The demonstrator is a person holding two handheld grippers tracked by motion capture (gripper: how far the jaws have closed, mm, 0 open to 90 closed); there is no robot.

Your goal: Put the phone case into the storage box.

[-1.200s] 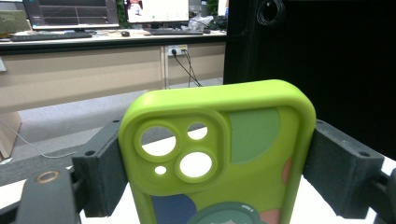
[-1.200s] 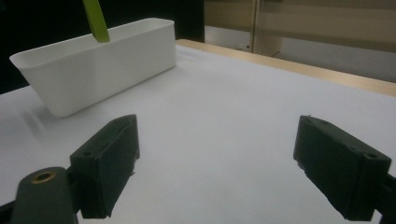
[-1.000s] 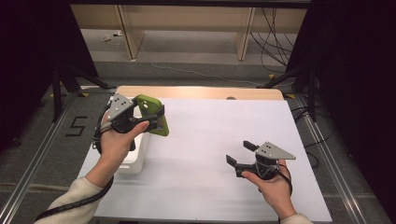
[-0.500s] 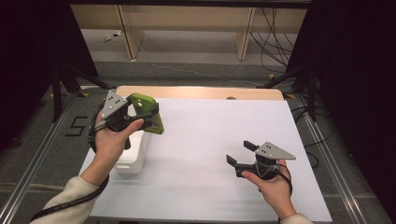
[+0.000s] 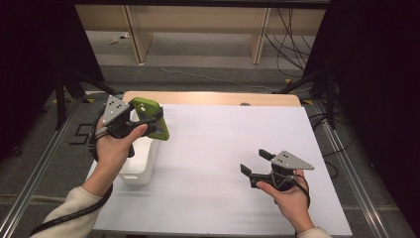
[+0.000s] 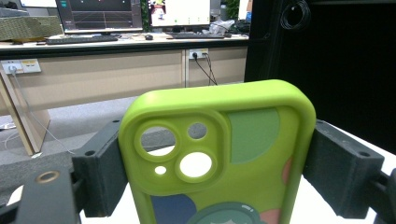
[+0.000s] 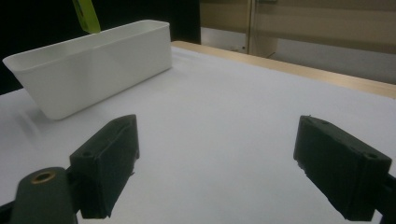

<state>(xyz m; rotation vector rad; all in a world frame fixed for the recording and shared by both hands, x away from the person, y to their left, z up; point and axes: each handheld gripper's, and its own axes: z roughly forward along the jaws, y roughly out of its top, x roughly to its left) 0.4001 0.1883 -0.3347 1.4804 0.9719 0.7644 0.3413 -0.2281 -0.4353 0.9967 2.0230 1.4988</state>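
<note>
While clamped across its sides | phone case (image 6: 219,154) | left gripper (image 5: 148,120)

bin (image 5: 140,166) on table (image 5: 223,163) left | phone case (image 5: 150,119) above bin

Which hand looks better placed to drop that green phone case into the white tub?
Left: its tool already grips the green phone case over the white tub; the right tool sits open, farther away.

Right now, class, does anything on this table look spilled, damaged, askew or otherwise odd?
Nothing stands out. The left gripper holds the green phone case squarely by its sides above the white bin, which sits upright. The right gripper is open and holds nothing. The table shows no spill.
</note>
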